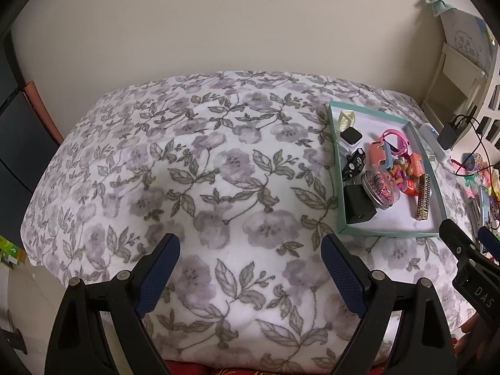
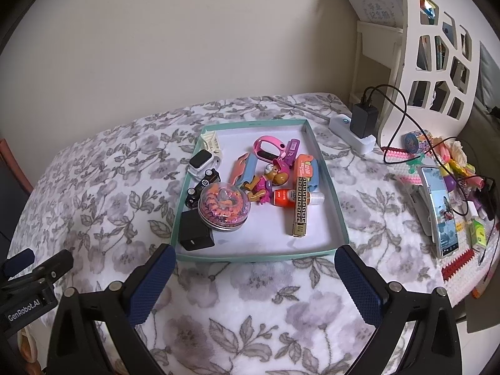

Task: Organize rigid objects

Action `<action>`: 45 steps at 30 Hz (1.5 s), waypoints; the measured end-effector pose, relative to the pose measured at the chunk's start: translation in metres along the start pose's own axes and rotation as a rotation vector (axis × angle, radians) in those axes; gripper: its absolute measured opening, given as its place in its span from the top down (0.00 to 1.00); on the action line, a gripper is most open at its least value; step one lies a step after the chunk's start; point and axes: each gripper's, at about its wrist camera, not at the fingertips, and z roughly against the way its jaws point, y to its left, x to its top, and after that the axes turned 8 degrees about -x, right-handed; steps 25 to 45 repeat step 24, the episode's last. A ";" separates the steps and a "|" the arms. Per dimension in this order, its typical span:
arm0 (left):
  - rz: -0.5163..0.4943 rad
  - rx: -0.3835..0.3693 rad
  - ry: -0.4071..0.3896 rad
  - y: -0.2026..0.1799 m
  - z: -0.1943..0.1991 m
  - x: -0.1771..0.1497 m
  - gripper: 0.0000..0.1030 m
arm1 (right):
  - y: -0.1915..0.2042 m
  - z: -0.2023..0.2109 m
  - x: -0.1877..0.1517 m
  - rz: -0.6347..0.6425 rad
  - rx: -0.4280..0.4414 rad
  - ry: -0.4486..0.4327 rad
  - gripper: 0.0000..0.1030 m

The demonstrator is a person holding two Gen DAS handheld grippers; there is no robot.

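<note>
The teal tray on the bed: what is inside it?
The teal tray holds a black charger block, round clear-domed tin, toy car, white smartwatch, pink band, figurine and gold patterned box. Anything beneath them is hidden.

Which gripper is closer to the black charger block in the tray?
The right gripper. Its fingers sit open just in front of the tray, with the black charger block right beyond its left finger. The left gripper hovers open over bare blanket, off to the tray's left.

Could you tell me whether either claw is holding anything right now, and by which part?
Nothing is held: the left claw and right claw both stand open and empty above the floral blanket.
</note>
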 end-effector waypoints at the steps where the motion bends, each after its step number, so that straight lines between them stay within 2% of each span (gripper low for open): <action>1: -0.001 0.001 -0.001 0.000 0.000 0.000 0.11 | 0.000 0.000 0.000 0.001 0.001 0.001 0.00; 19: -0.082 0.025 -0.035 -0.011 0.006 0.001 0.11 | 0.002 -0.004 0.000 0.005 0.006 0.016 0.00; 45: -0.073 0.023 -0.038 -0.010 0.007 0.001 0.11 | 0.002 -0.004 0.001 0.006 0.007 0.016 0.00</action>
